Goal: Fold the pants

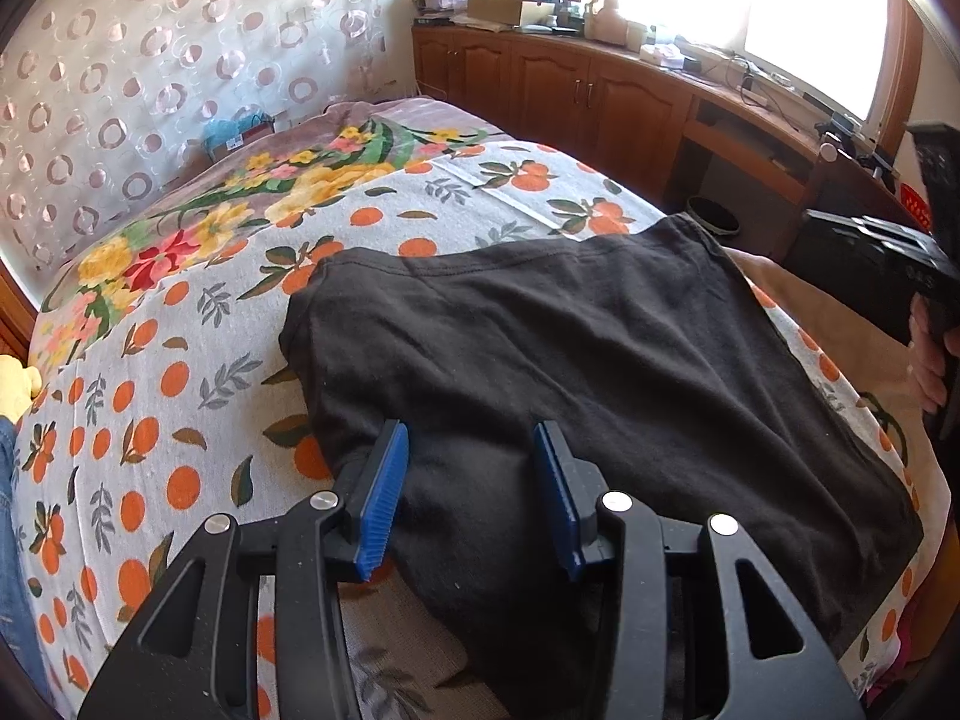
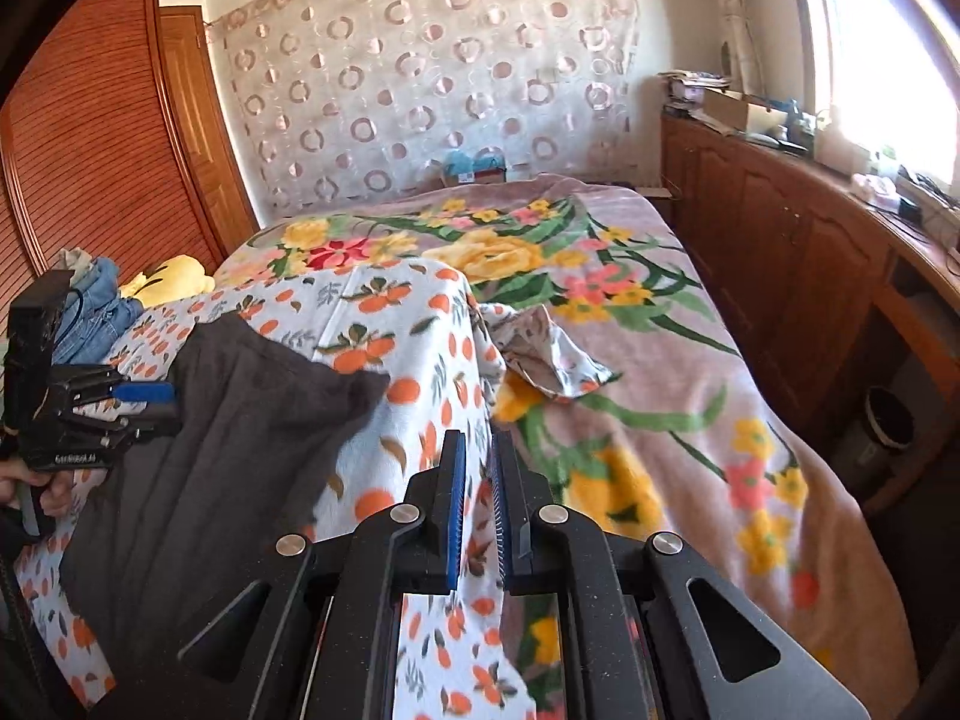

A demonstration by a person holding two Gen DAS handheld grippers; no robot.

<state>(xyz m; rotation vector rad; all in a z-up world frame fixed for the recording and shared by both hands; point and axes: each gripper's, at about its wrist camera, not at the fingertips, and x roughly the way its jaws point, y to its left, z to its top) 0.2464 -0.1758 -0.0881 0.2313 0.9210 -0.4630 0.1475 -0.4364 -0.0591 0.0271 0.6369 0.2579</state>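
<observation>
The black pants (image 1: pixel 570 372) lie on the orange-print sheet (image 1: pixel 150 420) of the bed, filling the centre and lower right of my left wrist view. They look already doubled into a broad, roughly rectangular slab, with a stitched edge running along the far side toward the upper middle of the frame. I judge the fold to be well along: the cloth lies flat and compact, though a few shallow wrinkles cross it and the near end bunches a little at the lower centre. Whether one more fold is wanted, I cannot tell from here.

My left gripper (image 1: pixel 474 450) hangs over the near end of the pants with its jaws spread wide; the blue pads flank the dark cloth and nothing is caught between them. Whether the pad tips touch the fabric I cannot say.

My right gripper (image 2: pixel 478 480) sits off to the side, low in the centre of its own view, over the edge of the sheet where it meets the floral blanket (image 2: pixel 660 360). Its jaws are nearly together, a narrow slit left between the pads, and I see nothing pinched there. The pants (image 2: pixel 228 450) lie at the left of that frame, well apart from these jaws.
</observation>
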